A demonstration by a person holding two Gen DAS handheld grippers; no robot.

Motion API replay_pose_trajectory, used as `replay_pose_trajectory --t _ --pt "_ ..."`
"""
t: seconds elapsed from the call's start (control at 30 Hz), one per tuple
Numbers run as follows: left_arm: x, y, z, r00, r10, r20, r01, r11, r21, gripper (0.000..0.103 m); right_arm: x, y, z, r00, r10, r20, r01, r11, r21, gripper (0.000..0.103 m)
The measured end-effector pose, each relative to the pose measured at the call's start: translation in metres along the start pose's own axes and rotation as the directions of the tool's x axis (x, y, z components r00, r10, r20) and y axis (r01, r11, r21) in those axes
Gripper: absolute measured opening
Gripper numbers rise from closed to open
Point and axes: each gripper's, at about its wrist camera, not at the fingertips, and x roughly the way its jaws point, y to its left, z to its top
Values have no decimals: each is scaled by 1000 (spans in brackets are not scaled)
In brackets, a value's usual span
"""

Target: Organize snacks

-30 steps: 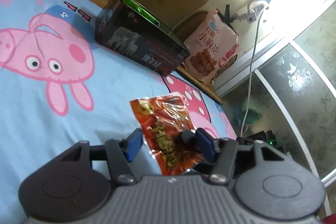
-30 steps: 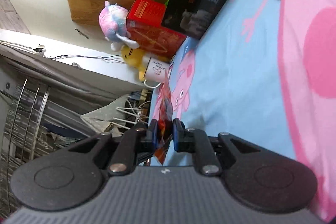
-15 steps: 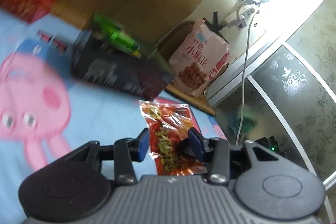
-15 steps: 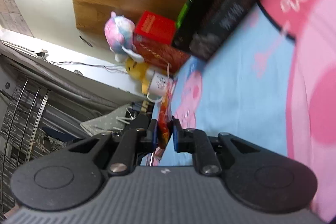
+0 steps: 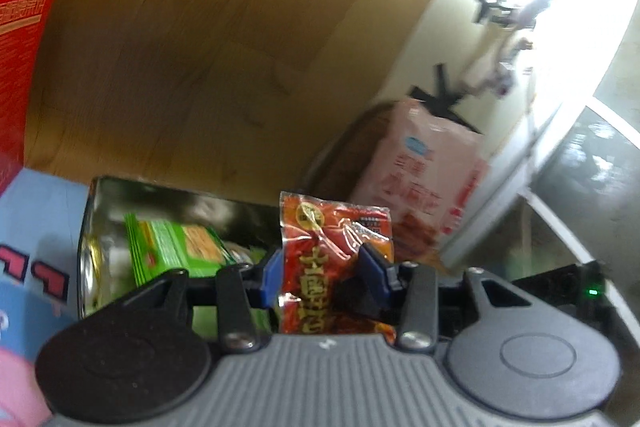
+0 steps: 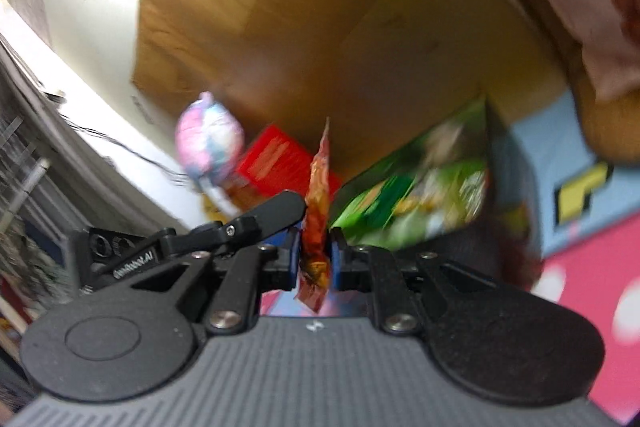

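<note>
A home bedroom: a bed under a pink-and-blue cartoon sheet (image 5: 36,219), a wooden headboard (image 5: 192,39), a plush toy (image 6: 210,139) and snack boxes beside a window

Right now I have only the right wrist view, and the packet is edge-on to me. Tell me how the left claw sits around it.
Observer: In the left wrist view the left claw looks open. Its blue pads flank the side edges of the red packet, which faces that camera flat.
Operator: Now place the box for me.
Observer: The dark box lies beyond the packet and to its left, with its top open. A green pack stands inside against a silvery lining.
</note>
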Motion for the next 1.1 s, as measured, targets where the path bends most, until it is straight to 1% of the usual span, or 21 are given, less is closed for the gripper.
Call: replay_pose_trajectory --t 0.03,0.07,0.1,0.13,0.17,0.2,0.23,0.3,0.4,0.53,0.63,0.7,0.8,0.87,0.93,1.0,1.03,1.1 --pt "7 3 2 1000 21 -3 -21 1000 -1 40 7 -1 3 1000 -24 -2 24 999 -27 21" --pt "12 5 3 999 37 -4 -37 999 0 41 14 -1 5 999 -53 -3 52 997 -59 25" --pt "15 8 3 999 51 0 -51 999 -2 41 19 0 5 995 -100 6 100 989 -107 26" --pt "18 10 3 998 63 0 -63 998 -8 41 24 6 4 989 -148 23 150 972 -180 28" --pt "19 11 3 998 67 -1 -67 998 -15 42 26 13 3 976 -212 51 218 946 -241 38" --pt "18 12 3 998 67 1 -67 998 -20 42 28 18 -1 958 -273 89 287 913 -290 45" --pt "17 12 3 998 69 2 -69 997 -21 42 28 21 -5 943 -308 126 333 884 -328 47" --pt "14 9 2 997 80 8 -80 997 -15 42 22 23 -12 925 -340 173 380 859 -342 50" --pt "0 2 -3 997 77 20 -77 997 -6 42 5 27 -25 910 -352 218 408 847 -340 50" --pt "-28 -15 -21 995 88 47 -90 995 37 42 -23 35 -53 906 -343 247 409 859 -308 49" --pt "-52 -30 -47 993 105 58 -110 991 82 43 -42 43 -82 893 -365 263 435 849 -300 50" --pt "-68 -36 -71 989 131 67 -138 984 113 44 -52 49 -101 884 -381 273 453 842 -293 52" --pt "-83 -38 -104 984 170 59 -177 976 131 44 -60 59 -133 865 -415 283 491 818 -301 54" --pt "-92 -37 -126 976 207 59 -214 965 153 45 -62 68 -152 847 -447 287 525 788 -322 54" --pt "-99 -33 -148 965 254 70 -262 949 176 48 -65 76 -169 836 -464 292 545 762 -350 55" --pt "-105 -29 -163 956 283 78 -293 938 186 49 -67 81 -181 834 -471 287 549 758 -352 62" --pt "-108 -27 -168 951 296 88 -308 932 190 49 -68 83 -185 832 -474 288 553 755 -352 62" --pt "-114 -26 -177 936 330 123 -349 913 212 49 -69 87 -196 815 -492 305 578 732 -361 63"
